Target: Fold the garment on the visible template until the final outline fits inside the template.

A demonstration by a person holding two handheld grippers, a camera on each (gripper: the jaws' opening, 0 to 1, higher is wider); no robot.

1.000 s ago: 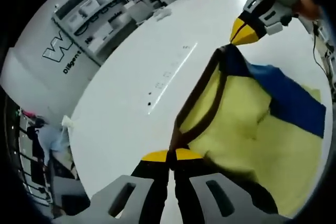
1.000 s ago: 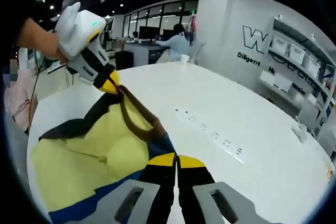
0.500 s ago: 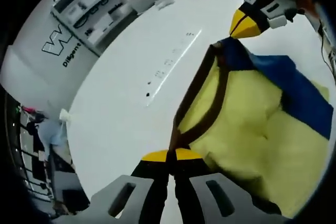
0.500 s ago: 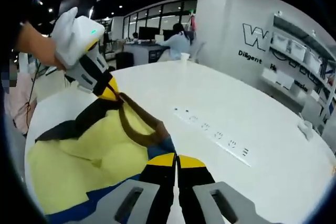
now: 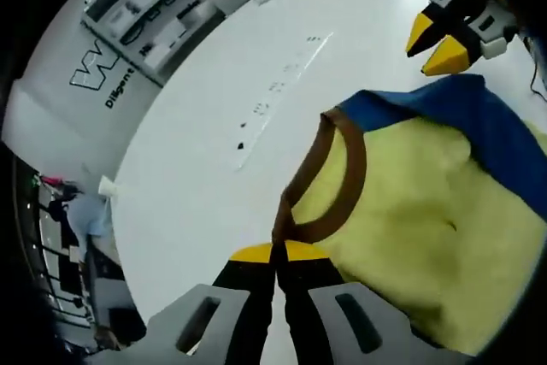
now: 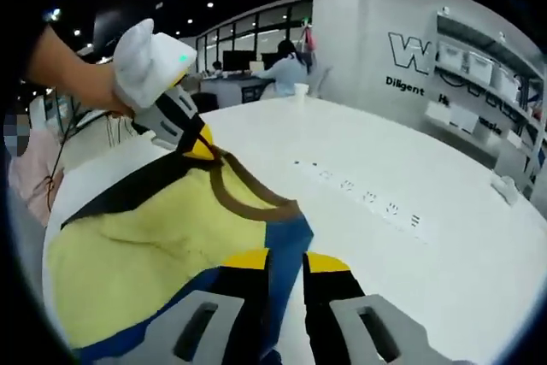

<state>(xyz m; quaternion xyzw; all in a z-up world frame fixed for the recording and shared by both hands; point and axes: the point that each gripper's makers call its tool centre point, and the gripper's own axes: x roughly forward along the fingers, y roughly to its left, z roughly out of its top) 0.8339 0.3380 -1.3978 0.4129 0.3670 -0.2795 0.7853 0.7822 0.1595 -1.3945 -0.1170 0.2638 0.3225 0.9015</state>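
Garment lies spread on the white table, yellow with blue sleeve and brown collar. We've got the left gripper pinched on the collar; the right gripper gapes, holding nothing. Folding's barely begun, no template outline spotted. Collar faces the table's middle, body trailing towards us.

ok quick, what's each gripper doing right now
left gripper: shut on the garment at its brown collar.
right gripper: open, holding nothing.
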